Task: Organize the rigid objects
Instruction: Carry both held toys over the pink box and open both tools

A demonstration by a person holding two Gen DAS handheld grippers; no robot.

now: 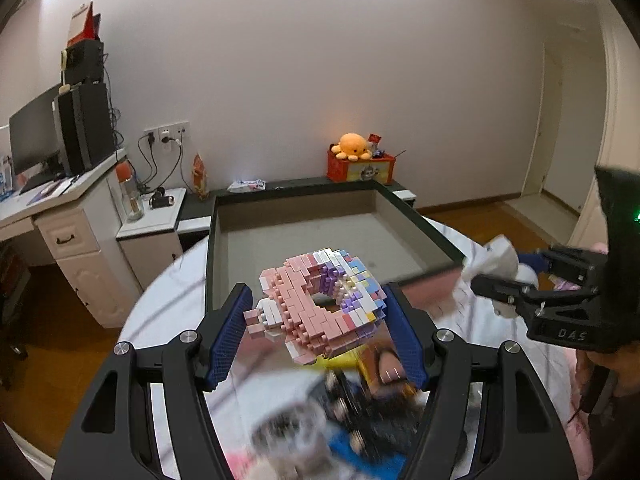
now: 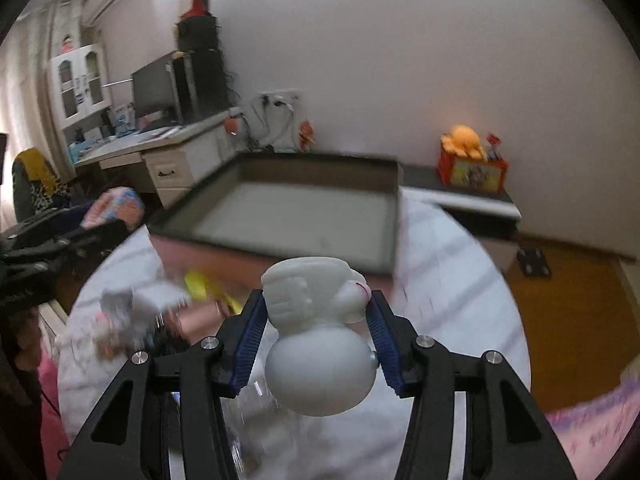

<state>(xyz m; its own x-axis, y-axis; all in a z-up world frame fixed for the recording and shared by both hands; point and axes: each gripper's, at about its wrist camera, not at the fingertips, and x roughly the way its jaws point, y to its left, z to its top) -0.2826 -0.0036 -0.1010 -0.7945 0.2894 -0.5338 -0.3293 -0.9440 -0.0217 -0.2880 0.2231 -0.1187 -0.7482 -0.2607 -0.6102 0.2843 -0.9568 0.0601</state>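
1. Pink-and-pastel brick ring held aloft in the left tongs, pads closed on its sides.
2. White figurine clamped in the right tongs, head nearest the camera.
3. Grey tray lies straight ahead of both; the left looks nearer.
4. Blurred clutter sits below on the tabletop; nothing seems to block the way.

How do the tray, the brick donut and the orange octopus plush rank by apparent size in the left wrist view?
1. Tray, largest.
2. Brick donut, held in the left gripper, so nearness to the camera enlarges it.
3. Orange octopus plush, smallest, but it sits farthest away, so its true size is unsure.
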